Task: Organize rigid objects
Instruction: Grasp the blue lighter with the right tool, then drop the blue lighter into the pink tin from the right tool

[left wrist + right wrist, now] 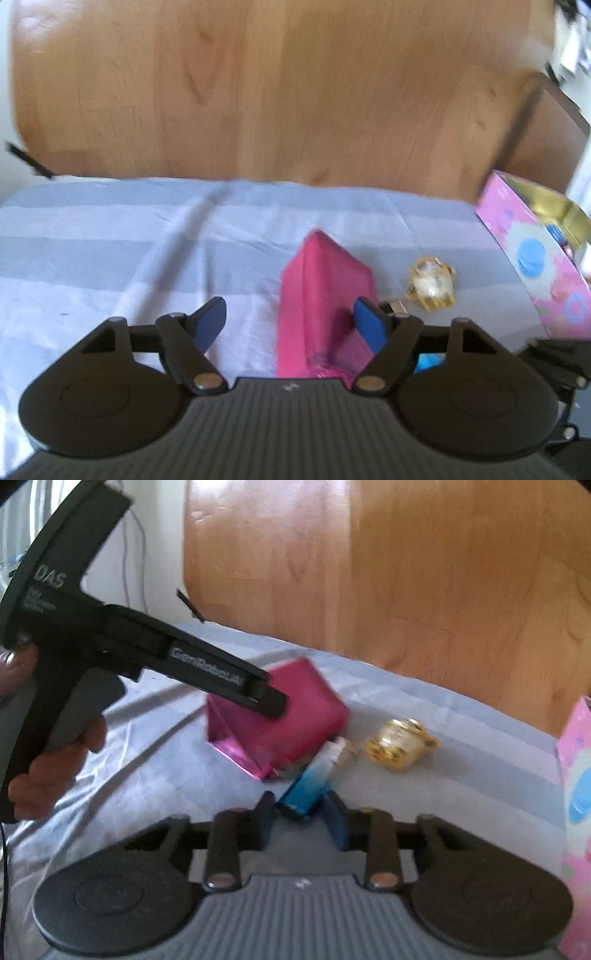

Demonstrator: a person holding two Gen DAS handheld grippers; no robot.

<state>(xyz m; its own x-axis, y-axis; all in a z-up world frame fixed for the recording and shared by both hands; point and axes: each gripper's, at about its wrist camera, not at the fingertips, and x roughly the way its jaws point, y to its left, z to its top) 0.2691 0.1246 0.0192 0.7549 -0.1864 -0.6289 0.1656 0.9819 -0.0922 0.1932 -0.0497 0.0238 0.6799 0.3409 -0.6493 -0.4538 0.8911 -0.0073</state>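
Observation:
A magenta foil-wrapped box (325, 295) lies on the striped sheet, between the open fingers of my left gripper (291, 325), nearer the right pad. It also shows in the right wrist view (284, 723), with the left gripper's body (207, 664) over it. A blue-and-clear bottle (314, 779) lies beside the box, its blue end between the fingers of my right gripper (301, 819), which stand slightly apart around it. A gold figurine (432, 284) sits to the right and also shows in the right wrist view (400, 744).
A pink open box (535, 251) with items inside stands at the right edge of the bed; its side also shows in the right wrist view (578, 775). A wooden headboard (277, 92) rises behind the sheet (110, 258). A hand (55, 753) holds the left gripper.

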